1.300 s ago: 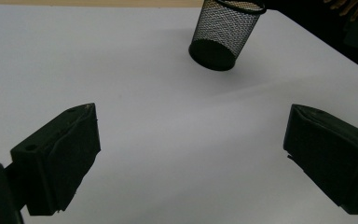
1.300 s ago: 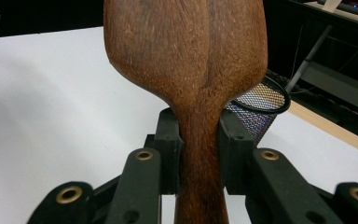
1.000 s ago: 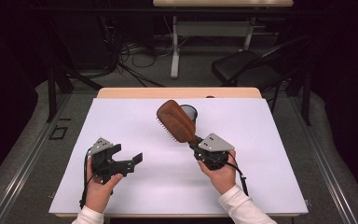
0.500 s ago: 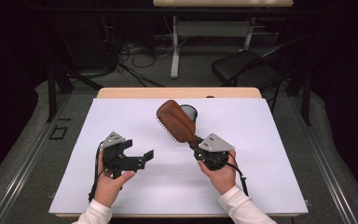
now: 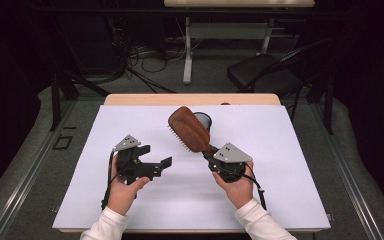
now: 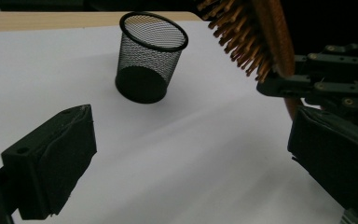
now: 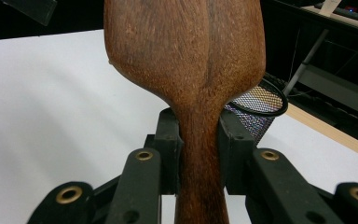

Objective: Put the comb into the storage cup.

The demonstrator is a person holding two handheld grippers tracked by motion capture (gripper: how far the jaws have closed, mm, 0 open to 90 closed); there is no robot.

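- The left gripper [image 5: 156, 162] hangs over the white sheet [image 5: 280, 195] with its jaws spread wide and nothing between them; bare sheet lies under it and out to its left, so it has free room there
- Ahead of the left gripper stands the black mesh cup [image 6: 150, 56], upright, with open sheet between them; a careless sweep forward could knock the light cup over or push it toward the far edge of the table [image 5: 190, 99]
- To the left gripper's right, the bristles of the wooden hairbrush [image 5: 190, 129] point down toward it, so rising under the brush risks a snag
- The right gripper [image 5: 211, 152] is clamped on the hairbrush handle [image 7: 200, 154], with the head raised beyond its jaws, just beside and above the cup
- The grip sits low on a smooth, narrow handle, so the heavy head could pivot or slip, probably if tilted fast
- Lowering off-centre would likely strike the cup's rim and tip it
- To the right gripper's right the sheet is bare
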